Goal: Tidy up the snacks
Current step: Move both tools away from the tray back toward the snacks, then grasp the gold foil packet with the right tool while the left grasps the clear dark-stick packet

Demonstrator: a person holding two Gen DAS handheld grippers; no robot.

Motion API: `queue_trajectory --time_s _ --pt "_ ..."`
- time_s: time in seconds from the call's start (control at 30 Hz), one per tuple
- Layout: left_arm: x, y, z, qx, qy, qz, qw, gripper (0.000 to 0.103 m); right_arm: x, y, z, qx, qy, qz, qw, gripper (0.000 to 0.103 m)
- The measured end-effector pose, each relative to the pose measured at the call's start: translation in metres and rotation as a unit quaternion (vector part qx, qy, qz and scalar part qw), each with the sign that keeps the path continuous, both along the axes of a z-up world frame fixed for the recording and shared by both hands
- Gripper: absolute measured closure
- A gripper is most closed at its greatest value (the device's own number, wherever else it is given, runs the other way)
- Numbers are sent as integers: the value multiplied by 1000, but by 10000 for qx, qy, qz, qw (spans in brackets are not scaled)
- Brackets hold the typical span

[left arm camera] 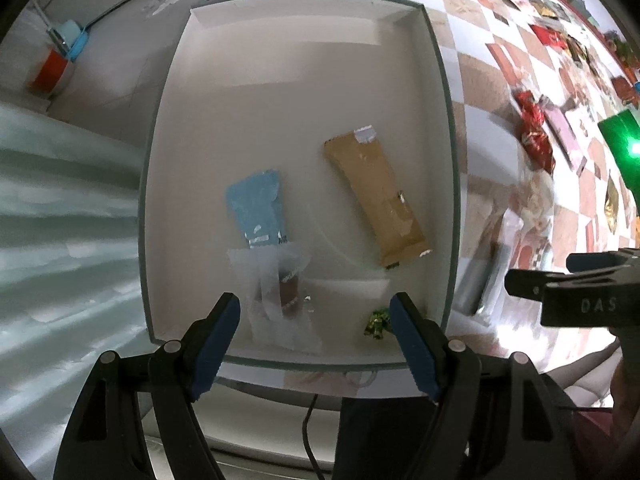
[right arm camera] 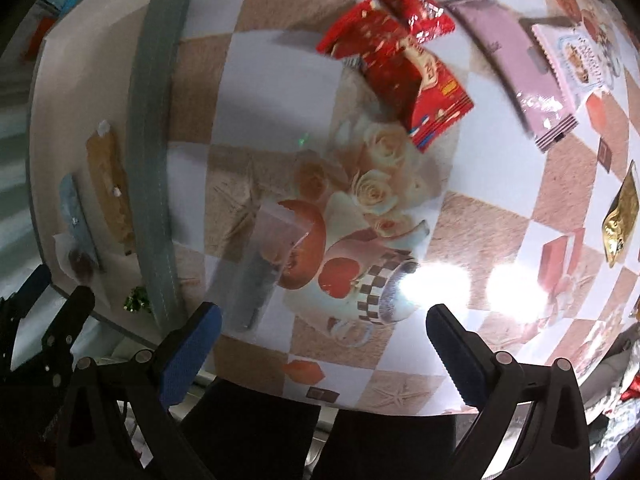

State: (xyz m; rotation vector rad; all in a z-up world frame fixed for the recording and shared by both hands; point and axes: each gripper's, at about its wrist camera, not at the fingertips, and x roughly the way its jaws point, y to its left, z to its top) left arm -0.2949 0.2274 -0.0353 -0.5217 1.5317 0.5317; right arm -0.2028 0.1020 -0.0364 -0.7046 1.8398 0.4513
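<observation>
Left gripper (left arm camera: 315, 320): open, pointing straight down over the box; nothing between its blue pads.
Box (left arm camera: 448, 160): white inside with a grey-green rim, standing on the table; it fills the centre of the left wrist view and sits at 9 o'clock in the right wrist view.
Clear packet (left arm camera: 280, 300): inside the box at 6 o'clock, just ahead of the left gripper's pads; a brown snack shows through it.
Blue packet (left arm camera: 258, 210): inside the box, left of centre, its lower end touching the clear packet.
Green foil candy (left arm camera: 376, 322): inside the box at 5 o'clock, just beside the left gripper's right-hand pad.
Tan packet (left arm camera: 378, 200): inside the box, right of centre, lying at a slant, apart from the blue packet.
Table (right arm camera: 256, 80): covered with a checked cloth printed with roses and cups.
Right gripper (right arm camera: 322, 324): jaws spread wide, empty, above the printed cloth.
Loose clear packet (right arm camera: 264, 264): on the table just outside the box rim, blurred.
Red packets (right arm camera: 400, 52): on the table at 12 o'clock, overlapping.
Pink packets (right arm camera: 520, 80): at 1 o'clock, beside the red packets.
Gold packet (right arm camera: 622, 216): at 3 o'clock, well apart.
</observation>
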Motion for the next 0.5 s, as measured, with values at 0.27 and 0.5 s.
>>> queue_trajectory --time_s 0.27,0.5 --pt "-6 1 -1 63 144 -77 9998 23 -2 -5 -31 -150 1 -118 9998 0" --pt "8 -13 -1 56 137 -340 9993 23 5 -18 -46 -283 -164 -244 9992 0"
